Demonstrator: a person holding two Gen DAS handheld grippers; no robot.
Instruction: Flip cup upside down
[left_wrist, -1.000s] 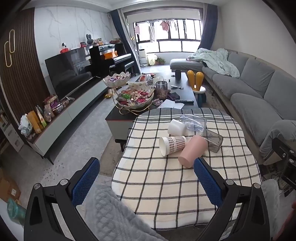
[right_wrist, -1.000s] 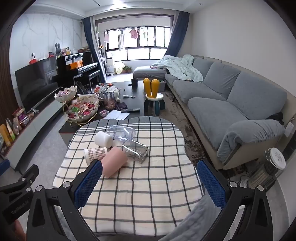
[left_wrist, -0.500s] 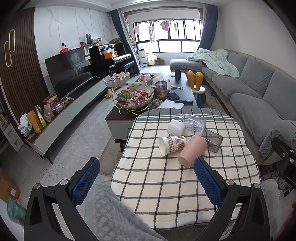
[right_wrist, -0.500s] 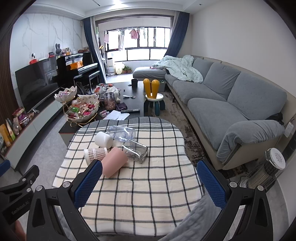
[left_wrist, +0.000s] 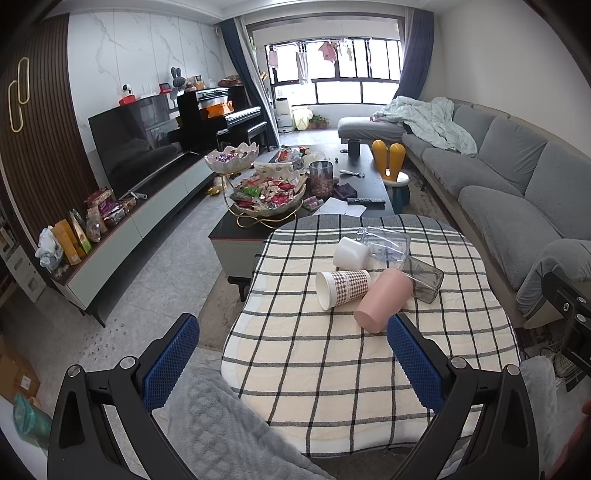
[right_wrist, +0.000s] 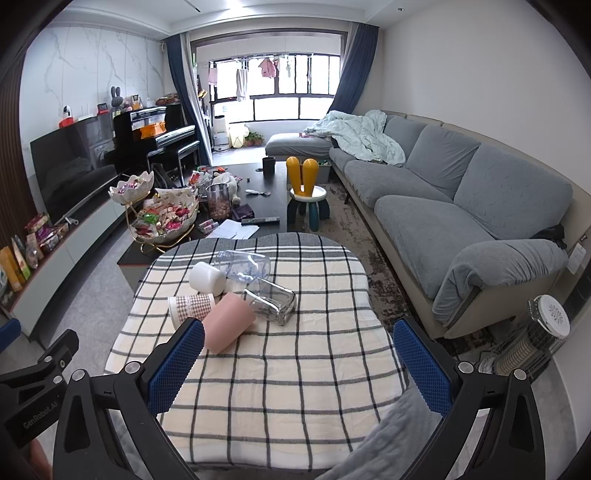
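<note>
Several cups lie on their sides in a cluster on the checked tablecloth: a pink cup, a checked paper cup, a white cup, a clear glass and a clear plastic cup. My left gripper is open and empty, held back from the cups near the table's front. My right gripper is open and empty, just short of the pink cup.
A dark coffee table with a tiered snack bowl stands behind the small table. A grey sofa runs along the right, a TV unit along the left. A heater stands at right.
Both views have crept very slightly nearer to the table. The cups have not moved and both grippers stay open.
</note>
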